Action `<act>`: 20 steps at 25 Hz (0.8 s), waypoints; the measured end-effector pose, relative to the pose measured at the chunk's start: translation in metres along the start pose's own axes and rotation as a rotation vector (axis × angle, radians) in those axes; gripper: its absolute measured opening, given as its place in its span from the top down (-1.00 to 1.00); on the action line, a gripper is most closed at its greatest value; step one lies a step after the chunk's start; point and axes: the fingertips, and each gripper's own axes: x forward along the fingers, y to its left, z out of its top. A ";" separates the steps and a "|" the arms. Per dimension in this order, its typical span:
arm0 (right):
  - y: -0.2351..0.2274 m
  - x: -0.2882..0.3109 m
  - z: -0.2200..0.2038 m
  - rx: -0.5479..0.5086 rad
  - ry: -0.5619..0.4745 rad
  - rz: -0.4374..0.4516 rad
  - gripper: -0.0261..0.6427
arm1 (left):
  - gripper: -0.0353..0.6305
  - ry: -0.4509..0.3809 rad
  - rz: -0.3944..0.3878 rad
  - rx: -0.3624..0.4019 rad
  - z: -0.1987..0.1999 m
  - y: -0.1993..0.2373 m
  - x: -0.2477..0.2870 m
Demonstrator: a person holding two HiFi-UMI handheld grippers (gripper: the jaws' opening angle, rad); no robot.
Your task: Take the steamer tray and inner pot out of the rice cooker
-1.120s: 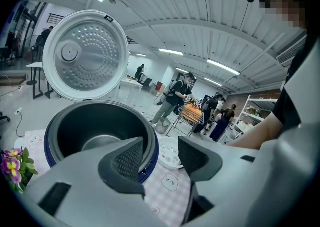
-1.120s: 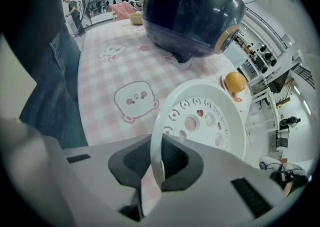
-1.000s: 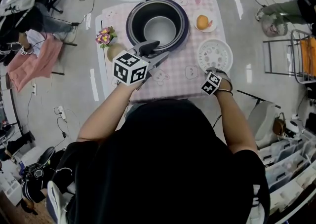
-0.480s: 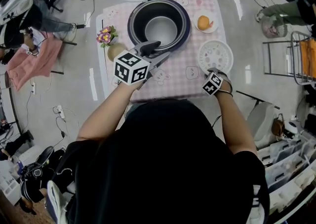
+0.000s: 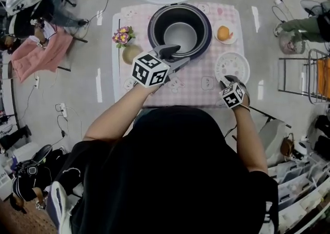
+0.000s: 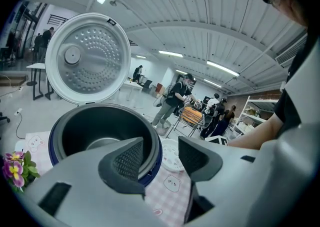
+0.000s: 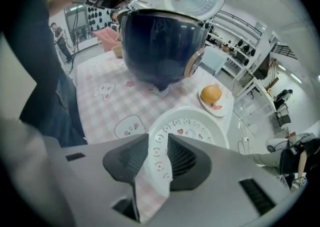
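Right hand-held gripper (image 7: 159, 146) jaws just opened, steamer tray (image 7: 200, 123) rim between, half-hidden

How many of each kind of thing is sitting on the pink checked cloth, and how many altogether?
Rice cooker: 1
Steamer tray: 1
Plate of food: 1
Vase of flowers: 1
Total: 4

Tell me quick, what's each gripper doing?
Left gripper: open, empty.
Right gripper: open, fingers have just been opening; steamer tray shows in the gap, ungripped.
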 end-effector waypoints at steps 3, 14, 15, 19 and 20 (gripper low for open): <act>-0.005 -0.010 0.030 0.042 -0.070 0.005 0.54 | 0.18 -0.001 -0.001 0.000 0.000 0.006 -0.002; -0.034 -0.060 0.132 0.401 -0.356 0.149 0.54 | 0.18 -0.020 0.020 -0.012 0.003 0.019 -0.017; -0.038 -0.067 0.141 0.424 -0.382 0.156 0.54 | 0.18 -0.024 0.024 -0.014 0.003 0.020 -0.020; -0.054 -0.090 0.175 0.442 -0.459 0.147 0.52 | 0.18 -0.037 0.040 -0.019 0.006 0.024 -0.027; -0.057 -0.094 0.183 0.441 -0.474 0.144 0.52 | 0.18 -0.040 0.043 -0.020 0.006 0.025 -0.029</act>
